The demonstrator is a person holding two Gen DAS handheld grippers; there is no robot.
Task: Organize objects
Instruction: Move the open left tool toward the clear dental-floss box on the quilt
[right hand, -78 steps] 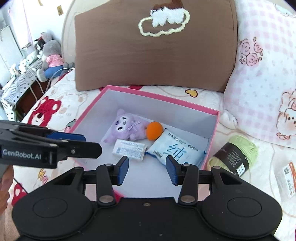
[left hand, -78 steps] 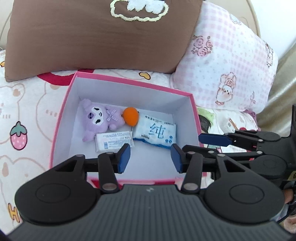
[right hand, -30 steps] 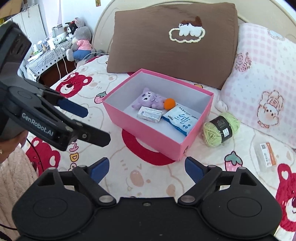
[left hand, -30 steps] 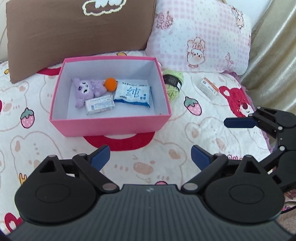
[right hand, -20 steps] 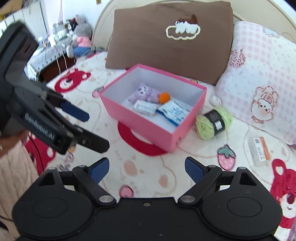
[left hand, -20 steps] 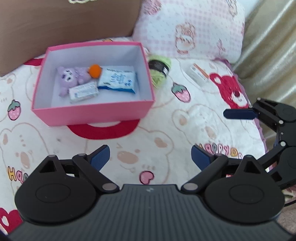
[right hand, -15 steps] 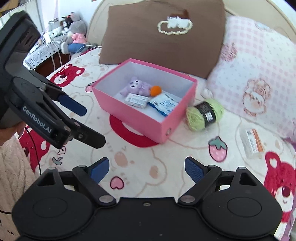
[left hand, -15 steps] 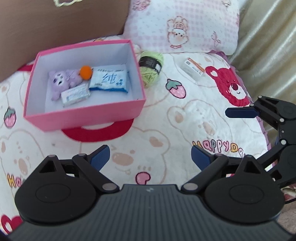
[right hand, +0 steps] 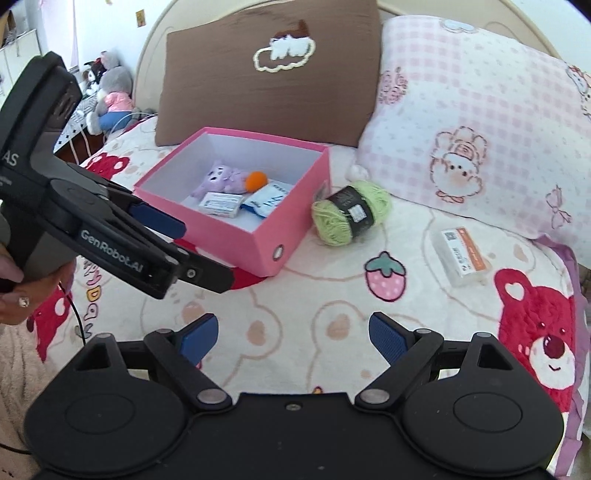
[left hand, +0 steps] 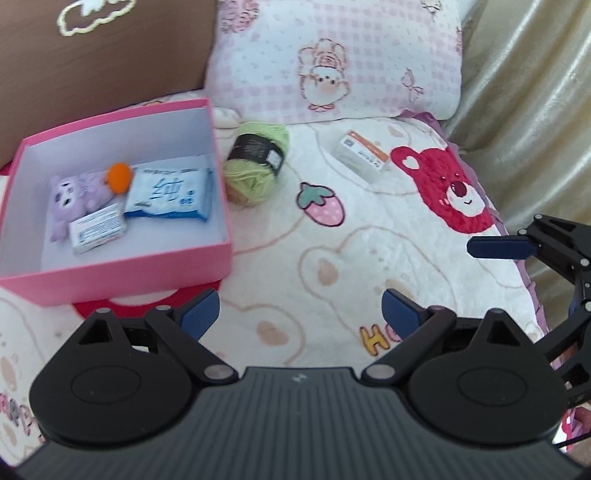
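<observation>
Both the left tool [left hand: 301,308] and the right tool [right hand: 290,336] hang spread and empty above the bed [right hand: 295,295]. Farther off, the green yarn ball [right hand: 351,212] lies just beside the pink box [right hand: 266,240], and the small carton [right hand: 461,256] sits well apart. The round yarn may roll off a pinch. Behind stand the pillows [right hand: 480,122]; nothing blocks reach.

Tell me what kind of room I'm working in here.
Most likely a bedroom, with the work done on a bed: a quilted bear-print bedspread, a brown pillow and a pink checked pillow propped against a curved headboard, and soft toys on a side table.
</observation>
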